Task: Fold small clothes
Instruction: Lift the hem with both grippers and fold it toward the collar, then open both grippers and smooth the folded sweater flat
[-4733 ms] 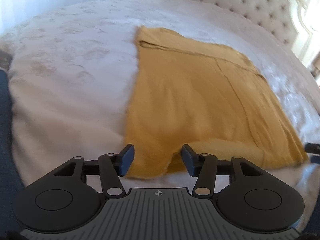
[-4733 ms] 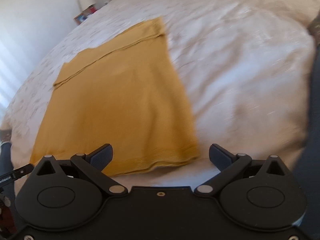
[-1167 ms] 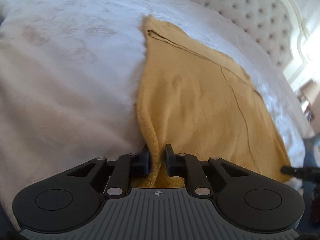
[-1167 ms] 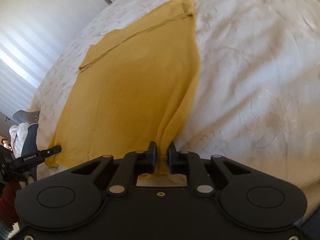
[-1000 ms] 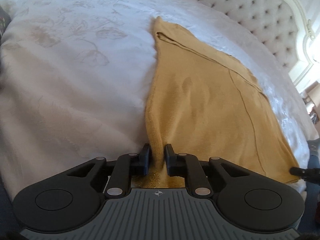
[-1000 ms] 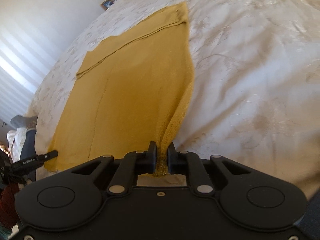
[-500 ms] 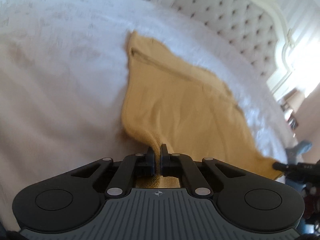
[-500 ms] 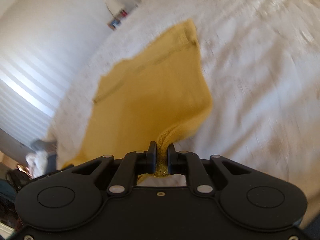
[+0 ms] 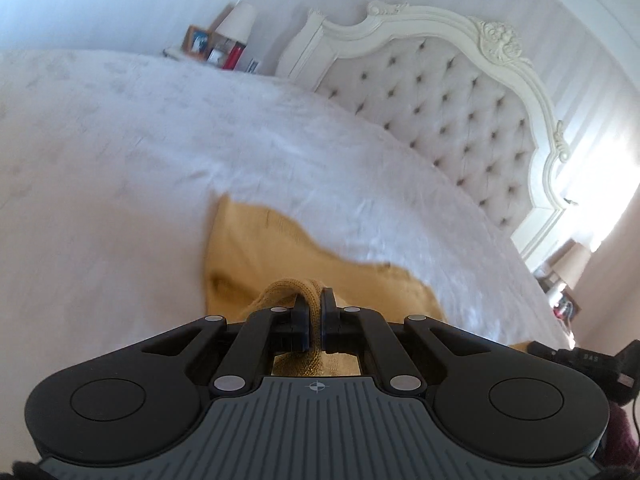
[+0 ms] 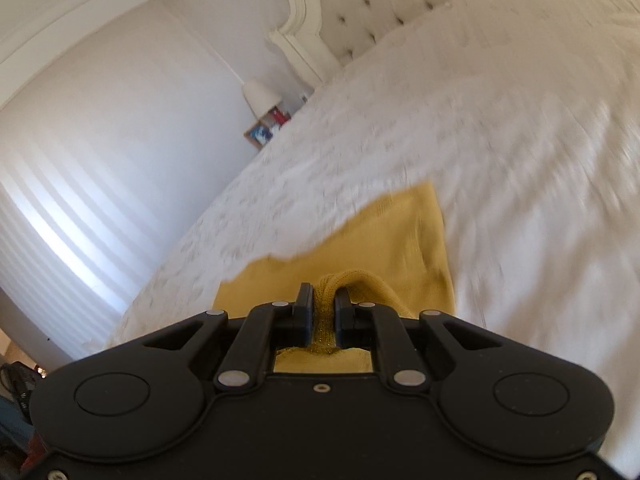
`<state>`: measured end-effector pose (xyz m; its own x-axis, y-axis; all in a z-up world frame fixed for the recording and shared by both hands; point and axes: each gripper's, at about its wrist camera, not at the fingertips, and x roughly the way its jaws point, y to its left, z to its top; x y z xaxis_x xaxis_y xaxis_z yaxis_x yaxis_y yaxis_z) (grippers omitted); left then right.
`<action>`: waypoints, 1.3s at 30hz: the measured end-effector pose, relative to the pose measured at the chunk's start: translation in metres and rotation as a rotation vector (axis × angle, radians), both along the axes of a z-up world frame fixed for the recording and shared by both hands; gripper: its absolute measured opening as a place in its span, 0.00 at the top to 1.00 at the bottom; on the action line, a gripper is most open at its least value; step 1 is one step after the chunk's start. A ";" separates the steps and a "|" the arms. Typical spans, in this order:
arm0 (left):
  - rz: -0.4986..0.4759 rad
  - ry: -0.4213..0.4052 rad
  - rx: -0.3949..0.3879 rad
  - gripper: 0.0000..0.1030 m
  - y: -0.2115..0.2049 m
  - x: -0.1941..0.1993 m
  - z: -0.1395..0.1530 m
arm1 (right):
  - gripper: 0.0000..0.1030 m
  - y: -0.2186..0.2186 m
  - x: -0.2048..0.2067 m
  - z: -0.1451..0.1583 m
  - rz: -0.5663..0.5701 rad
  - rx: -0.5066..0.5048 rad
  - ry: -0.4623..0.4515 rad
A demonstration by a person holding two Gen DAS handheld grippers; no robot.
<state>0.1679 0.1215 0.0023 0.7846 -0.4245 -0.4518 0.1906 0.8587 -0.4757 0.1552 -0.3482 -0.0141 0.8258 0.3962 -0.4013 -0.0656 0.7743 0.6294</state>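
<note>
A mustard-yellow knit garment lies on a white bedspread. My left gripper is shut on a bunched near corner of it, and the cloth arches up over the pads. In the right wrist view the same garment shows, and my right gripper is shut on its other near corner. Both held corners are lifted off the bed and carried over the garment's far part, which still lies flat. The right gripper's tip peeks in at the lower right of the left wrist view.
A tufted headboard with a carved white frame stands at the far end of the bed. A nightstand with a lamp and picture frames sits beside it. Another lamp stands at the bed's right side. White walls surround the bed.
Both grippers, holding the garment's near corners, rose and moved forward toward the headboard. Much less of the garment shows ahead of them now, and the headboard has come into view.
</note>
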 end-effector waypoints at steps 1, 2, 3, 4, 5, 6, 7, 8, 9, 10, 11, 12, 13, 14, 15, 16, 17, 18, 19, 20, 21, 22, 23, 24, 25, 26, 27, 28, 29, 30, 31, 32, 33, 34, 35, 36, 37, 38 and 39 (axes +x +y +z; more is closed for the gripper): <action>0.004 -0.003 -0.005 0.96 0.000 0.007 0.000 | 0.83 -0.001 0.011 0.000 -0.003 -0.006 -0.006; 0.012 -0.002 -0.013 0.96 0.000 0.019 0.000 | 0.83 -0.001 0.025 0.000 -0.010 -0.010 -0.012; 0.018 0.002 -0.023 0.96 0.000 0.029 -0.002 | 0.83 -0.002 0.039 -0.001 -0.015 -0.011 -0.017; 0.025 0.009 -0.034 0.96 -0.001 0.042 -0.003 | 0.83 -0.002 0.053 -0.002 -0.017 -0.013 -0.017; 0.033 0.015 -0.039 0.96 -0.002 0.054 -0.005 | 0.83 -0.001 0.066 -0.004 -0.023 -0.020 -0.014; 0.042 0.020 -0.040 0.96 -0.004 0.064 -0.008 | 0.83 -0.001 0.080 -0.006 -0.027 -0.027 -0.009; 0.049 0.028 -0.034 0.96 -0.006 0.075 -0.011 | 0.83 0.000 0.092 -0.009 -0.030 -0.033 -0.002; 0.059 0.037 -0.024 0.96 -0.008 0.084 -0.013 | 0.83 0.001 0.106 -0.014 -0.035 -0.041 0.012; 0.069 0.044 -0.014 0.96 -0.010 0.094 -0.017 | 0.83 0.002 0.116 -0.019 -0.037 -0.050 0.026; 0.076 0.053 -0.001 0.96 -0.013 0.103 -0.022 | 0.83 0.003 0.127 -0.025 -0.038 -0.060 0.042; 0.082 0.066 0.011 0.96 -0.013 0.110 -0.027 | 0.83 0.005 0.137 -0.031 -0.042 -0.074 0.059; 0.082 0.082 0.020 0.96 -0.013 0.117 -0.032 | 0.83 0.007 0.144 -0.037 -0.045 -0.087 0.072; 0.084 0.095 0.029 0.95 -0.012 0.122 -0.037 | 0.83 0.009 0.151 -0.043 -0.048 -0.099 0.087; 0.093 0.107 0.042 0.95 -0.013 0.128 -0.044 | 0.83 0.010 0.157 -0.050 -0.055 -0.110 0.099; 0.101 0.117 0.052 0.95 -0.014 0.133 -0.049 | 0.83 0.011 0.161 -0.055 -0.057 -0.120 0.109; 0.110 0.128 0.061 0.95 -0.015 0.136 -0.056 | 0.83 0.012 0.165 -0.061 -0.062 -0.132 0.123; 0.118 0.138 0.064 0.94 -0.015 0.140 -0.060 | 0.83 0.012 0.169 -0.066 -0.065 -0.145 0.137; 0.127 0.145 0.062 0.93 -0.014 0.144 -0.065 | 0.82 0.013 0.173 -0.070 -0.064 -0.153 0.150; 0.132 0.155 0.054 0.91 -0.012 0.146 -0.071 | 0.75 0.013 0.175 -0.074 -0.063 -0.159 0.161; 0.134 0.165 0.047 0.88 -0.010 0.150 -0.074 | 0.73 0.013 0.175 -0.077 -0.070 -0.164 0.168; 0.137 0.172 0.038 0.74 -0.007 0.152 -0.077 | 0.73 0.012 0.176 -0.079 -0.079 -0.164 0.165; 0.144 0.173 0.026 0.65 -0.004 0.151 -0.078 | 0.65 0.011 0.174 -0.079 -0.086 -0.163 0.156; 0.151 0.166 0.021 0.50 -0.001 0.149 -0.076 | 0.53 0.009 0.172 -0.077 -0.096 -0.168 0.146; 0.156 0.149 0.018 0.35 0.000 0.147 -0.073 | 0.47 0.009 0.170 -0.074 -0.105 -0.178 0.133; 0.173 0.128 0.036 0.27 0.000 0.145 -0.068 | 0.37 0.008 0.166 -0.070 -0.112 -0.197 0.115; 0.194 0.099 0.071 0.17 0.000 0.139 -0.061 | 0.29 0.008 0.163 -0.067 -0.116 -0.213 0.098; 0.202 0.080 0.097 0.14 -0.001 0.137 -0.056 | 0.29 0.008 0.158 -0.061 -0.120 -0.236 0.081; 0.197 0.060 0.124 0.14 -0.002 0.133 -0.050 | 0.29 0.009 0.155 -0.058 -0.124 -0.259 0.071; 0.185 0.040 0.156 0.14 -0.005 0.127 -0.044 | 0.29 0.012 0.148 -0.052 -0.123 -0.293 0.053; 0.169 0.026 0.193 0.14 -0.009 0.120 -0.040 | 0.29 0.016 0.141 -0.046 -0.114 -0.322 0.036; 0.147 0.012 0.240 0.14 -0.015 0.111 -0.036 | 0.29 0.021 0.137 -0.042 -0.104 -0.348 0.020; 0.124 0.000 0.283 0.14 -0.021 0.102 -0.034 | 0.29 0.028 0.132 -0.039 -0.086 -0.377 0.006; 0.098 -0.006 0.320 0.14 -0.028 0.094 -0.034 | 0.29 0.036 0.127 -0.038 -0.062 -0.406 0.000; 0.071 -0.008 0.349 0.14 -0.034 0.087 -0.035 | 0.29 0.043 0.123 -0.037 -0.039 -0.427 -0.004; 0.039 -0.008 0.378 0.14 -0.041 0.080 -0.037 | 0.29 0.052 0.117 -0.037 -0.007 -0.451 -0.007; 0.007 -0.003 0.403 0.14 -0.048 0.074 -0.041 | 0.29 0.061 0.114 -0.039 0.022 -0.471 -0.003; -0.016 0.004 0.424 0.14 -0.054 0.071 -0.045 | 0.29 0.071 0.112 -0.041 0.052 -0.493 0.007; -0.042 0.017 0.446 0.14 -0.060 0.068 -0.050 | 0.29 0.079 0.111 -0.044 0.077 -0.515 0.017; -0.061 0.029 0.458 0.14 -0.064 0.068 -0.054 | 0.29 0.087 0.110 -0.047 0.100 -0.536 0.025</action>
